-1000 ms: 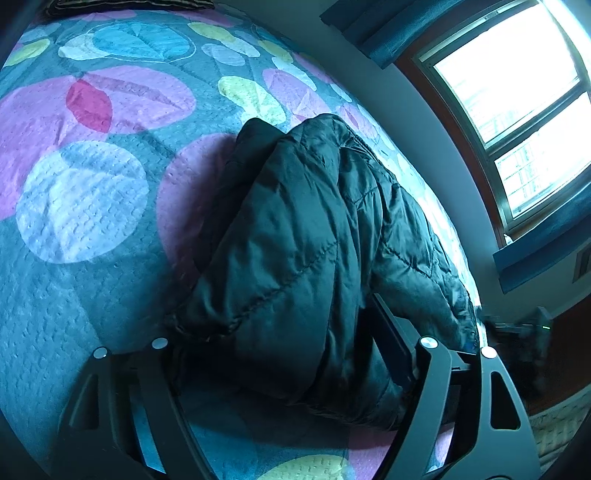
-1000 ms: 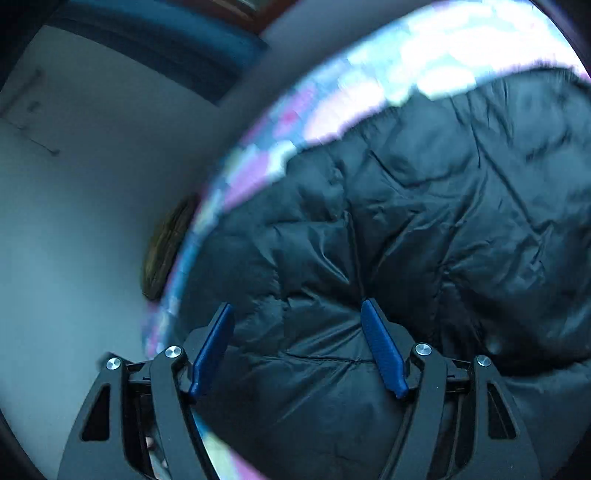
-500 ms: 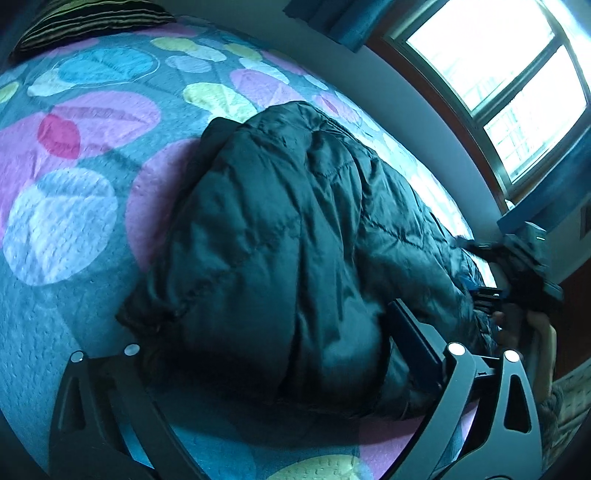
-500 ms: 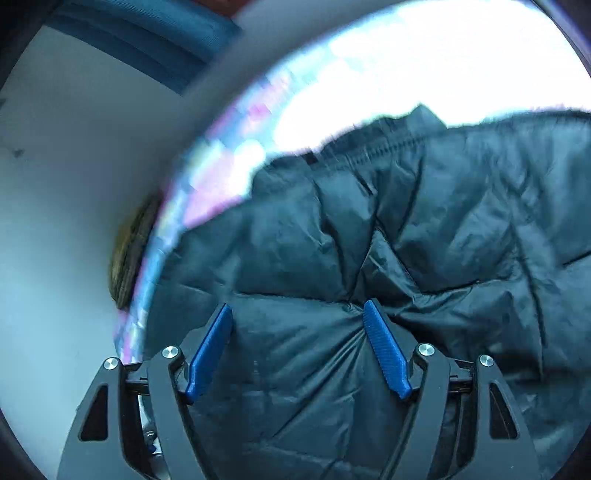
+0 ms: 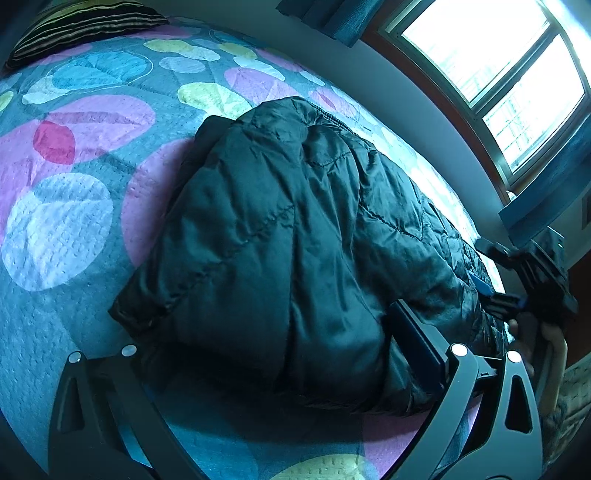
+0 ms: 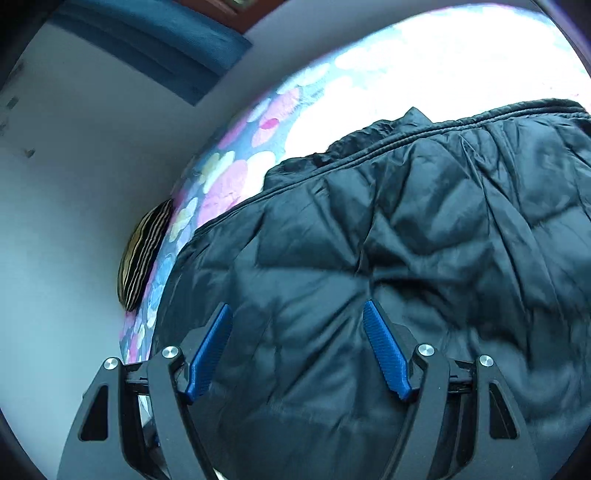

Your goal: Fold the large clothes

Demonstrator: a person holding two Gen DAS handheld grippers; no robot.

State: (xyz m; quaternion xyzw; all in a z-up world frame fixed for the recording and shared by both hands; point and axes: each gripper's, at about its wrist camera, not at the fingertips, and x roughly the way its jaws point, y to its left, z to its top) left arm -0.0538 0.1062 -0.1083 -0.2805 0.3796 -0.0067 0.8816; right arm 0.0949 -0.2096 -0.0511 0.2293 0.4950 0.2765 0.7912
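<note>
A black quilted puffer jacket (image 5: 295, 236) lies folded in a thick bundle on the flowered bedspread (image 5: 74, 206). My left gripper (image 5: 273, 332) is open at the jacket's near edge, its jaws spread wide to either side of the bundle, with the left finger hidden in shadow under the fabric. My right gripper (image 6: 297, 332) is open just above the jacket (image 6: 406, 258), its blue pads (image 6: 386, 350) apart over the quilting and holding nothing. The right gripper also shows in the left wrist view (image 5: 532, 288) at the jacket's far right end.
A striped pillow (image 5: 85, 26) lies at the head of the bed, also seen in the right wrist view (image 6: 144, 254). A window (image 5: 498, 66) with blue curtains and a pale wall run along the bed's far side.
The left gripper has drawn back, so more of the jacket and bed shows. The right gripper has also pulled back over the jacket, bringing its zip edge into view. Both stayed open.
</note>
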